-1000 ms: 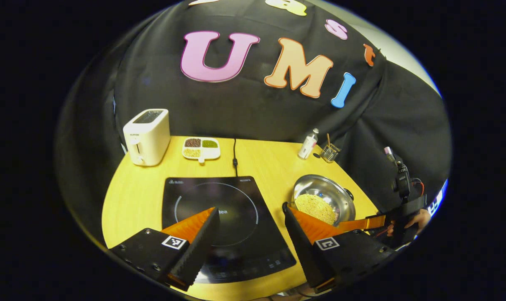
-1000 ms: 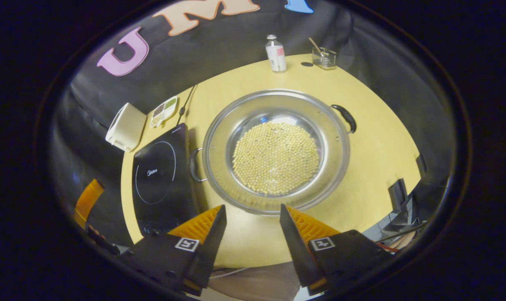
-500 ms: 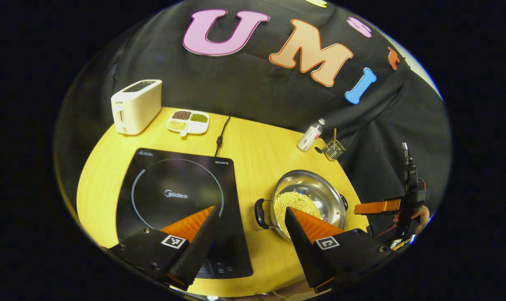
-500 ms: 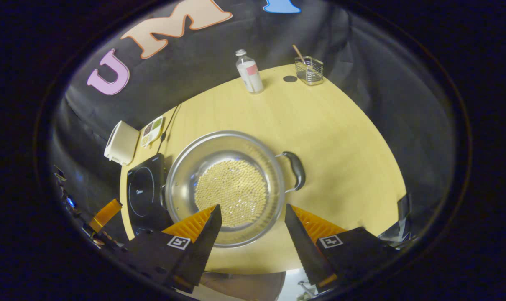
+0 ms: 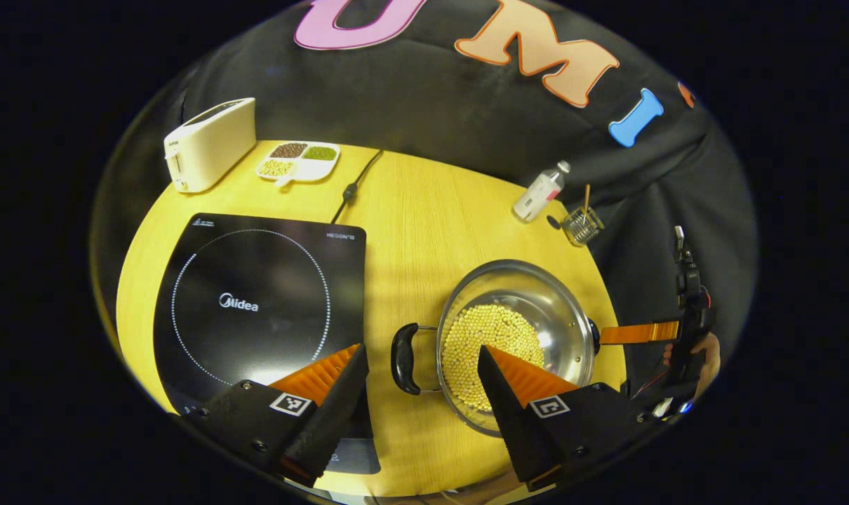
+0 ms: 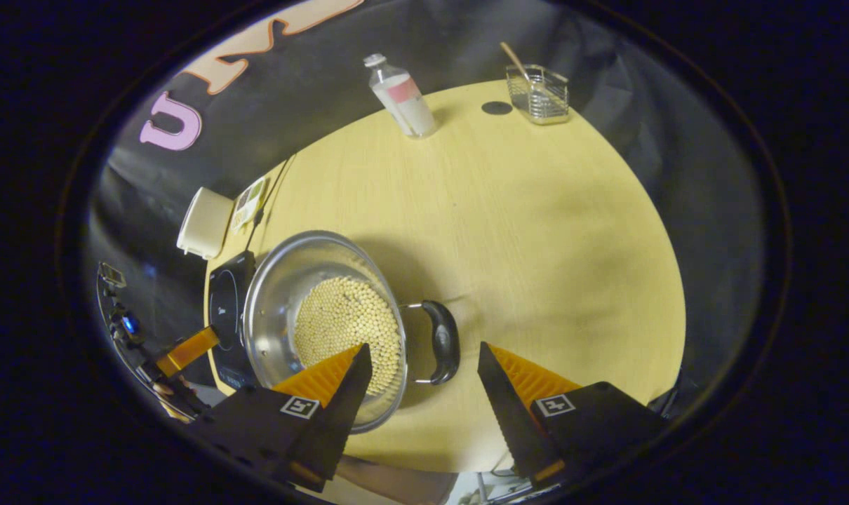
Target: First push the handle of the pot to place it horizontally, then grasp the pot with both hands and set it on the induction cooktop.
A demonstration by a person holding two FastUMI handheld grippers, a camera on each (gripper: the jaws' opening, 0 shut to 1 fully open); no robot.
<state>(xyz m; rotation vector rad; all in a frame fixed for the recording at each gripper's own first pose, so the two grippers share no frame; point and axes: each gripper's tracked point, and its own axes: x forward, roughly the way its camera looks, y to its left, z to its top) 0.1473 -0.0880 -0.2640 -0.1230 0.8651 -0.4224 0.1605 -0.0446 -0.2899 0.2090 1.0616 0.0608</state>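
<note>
Steel pot (image 5: 516, 330), holding pale beans, sits on the yellow surface (image 5: 424, 231) just to the right of the cooktop (image 5: 256, 301), with a strip of bare wood between them. Its two black handles lie on a line running left to right across the surface: the left handle (image 5: 402, 348) points toward the cooktop, the right handle (image 6: 444, 341) points away from it.

Left gripper (image 5: 421, 382) hovers above the near edge with its jaws apart and nothing between them; the left handle lies just ahead, in line with the gap. Right gripper (image 6: 421, 379) is likewise spread wide and empty, and the right handle sits just ahead of its gap, a little toward its left finger. In the left gripper view the right gripper's finger shows beside the pot's right handle, and whether it touches cannot be told.

Each gripper is nearest its own handle, so the handles look about level already, and the likely next step is the two-handed grasp. Each handle's long axis runs across its gripper's gap, so the gripper may need to drop over the bar.

Room is good: the surface right of the pot is open, a bottle (image 6: 402, 98) and wire holder (image 6: 539, 93) stand well apart at the back, and the toaster (image 5: 207, 144) and a cord (image 5: 354, 184) lie behind the cooktop. The pot's near rim is close to the surface edge
</note>
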